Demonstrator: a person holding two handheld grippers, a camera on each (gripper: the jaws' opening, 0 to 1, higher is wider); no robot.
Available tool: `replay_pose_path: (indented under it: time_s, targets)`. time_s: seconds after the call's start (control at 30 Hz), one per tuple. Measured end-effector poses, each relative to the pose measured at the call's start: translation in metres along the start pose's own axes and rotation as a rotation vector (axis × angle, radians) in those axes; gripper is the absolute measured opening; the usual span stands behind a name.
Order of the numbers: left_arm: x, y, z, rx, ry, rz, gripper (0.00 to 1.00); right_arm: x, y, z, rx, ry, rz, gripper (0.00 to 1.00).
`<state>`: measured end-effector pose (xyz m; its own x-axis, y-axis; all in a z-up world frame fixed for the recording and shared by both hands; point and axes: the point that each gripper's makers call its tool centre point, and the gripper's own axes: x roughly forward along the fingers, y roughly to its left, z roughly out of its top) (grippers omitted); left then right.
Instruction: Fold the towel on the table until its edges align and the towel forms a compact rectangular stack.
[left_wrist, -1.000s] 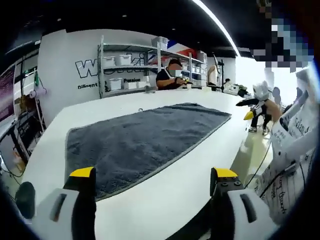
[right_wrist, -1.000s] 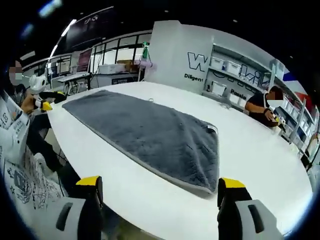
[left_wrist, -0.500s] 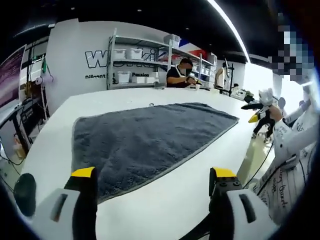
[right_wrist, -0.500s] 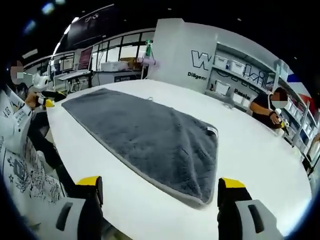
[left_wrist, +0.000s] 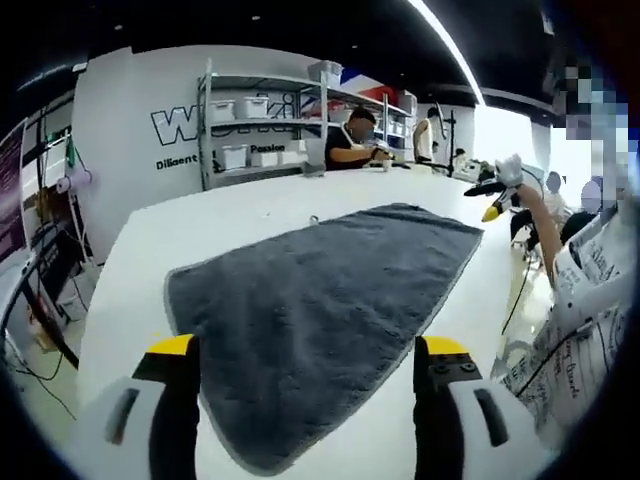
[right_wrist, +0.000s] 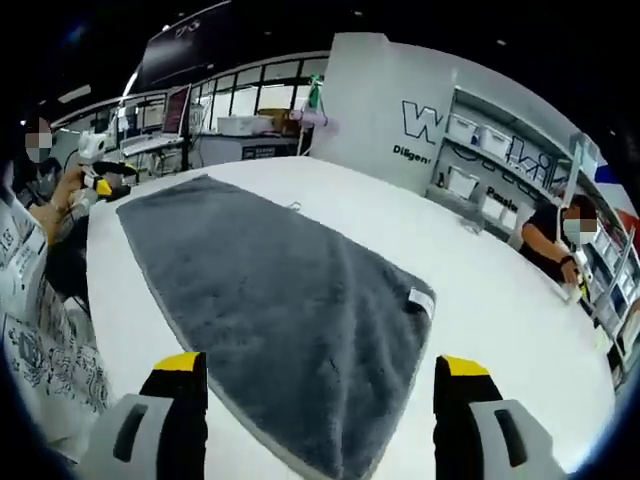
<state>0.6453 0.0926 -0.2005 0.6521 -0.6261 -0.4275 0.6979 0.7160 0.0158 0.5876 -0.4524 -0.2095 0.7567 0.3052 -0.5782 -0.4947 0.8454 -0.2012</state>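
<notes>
Both cameras are now sitting closer in over the towel (left_wrist: 320, 300) than a second ago, so that its near corners are reaching down between the jaws instead of lying ahead of them. In the left gripper view the left gripper (left_wrist: 305, 355) is hanging with its yellow-tipped jaws spread wide, holding nothing, one short end of the towel lying between and below the tips. In the right gripper view the right gripper (right_wrist: 315, 365) is likewise standing wide apart and empty over the opposite short end. The towel (right_wrist: 270, 300) is lying flat and unfolded on the white table (right_wrist: 500, 310), a dark grey pile with a paler hemmed border, a small white tag (right_wrist: 421, 300) showing at one corner. Bare tabletop is running along both long sides of the towel and beyond its far end, leaving open room all around it. Past the towel's far end in the left gripper view the other gripper is showing in the person's hand (left_wrist: 510, 175). Beyond the table, shelving (left_wrist: 260, 130) with bins is standing against a white wall, with a seated person (left_wrist: 350, 145) beside it.
</notes>
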Motion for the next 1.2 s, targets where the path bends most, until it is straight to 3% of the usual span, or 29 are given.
replay_pose_path:
  time_s: [0.07, 0.17, 0.27, 0.37, 0.5, 0.57, 0.73, 0.93, 1.03, 1.2]
  targets:
    - [0.005, 0.019, 0.013, 0.010, -0.007, -0.006, 0.88, 0.001, -0.015, 0.020, -0.039, -0.038, 0.001, 0.93]
    - [0.016, 0.040, 0.022, 0.011, 0.011, -0.001, 0.88, 0.004, -0.035, 0.037, -0.052, -0.040, -0.009, 0.92]
    - [0.027, 0.054, 0.025, 0.029, 0.050, -0.038, 0.88, 0.010, -0.054, 0.054, -0.050, -0.055, -0.007, 0.91]
    - [0.041, 0.070, 0.031, 0.006, 0.047, -0.057, 0.84, 0.024, -0.068, 0.066, -0.046, -0.068, 0.002, 0.91]
    - [0.062, 0.102, 0.036, -0.005, 0.052, -0.012, 0.79, 0.042, -0.086, 0.065, -0.067, -0.026, -0.010, 0.90]
    - [0.072, 0.118, 0.028, 0.014, 0.109, 0.010, 0.77, 0.051, -0.096, 0.066, -0.064, -0.021, -0.016, 0.89]
    - [0.095, 0.150, 0.025, -0.016, 0.134, 0.033, 0.73, 0.071, -0.116, 0.068, -0.046, -0.054, -0.008, 0.86]
    - [0.118, 0.170, 0.027, -0.083, 0.090, 0.045, 0.63, 0.092, -0.149, 0.058, -0.057, -0.038, -0.032, 0.82]
    - [0.128, 0.182, 0.021, -0.028, 0.140, 0.074, 0.62, 0.100, -0.159, 0.049, -0.036, -0.009, -0.025, 0.82]
    - [0.143, 0.188, 0.012, -0.012, 0.188, 0.068, 0.61, 0.109, -0.165, 0.042, -0.009, -0.003, -0.026, 0.82]
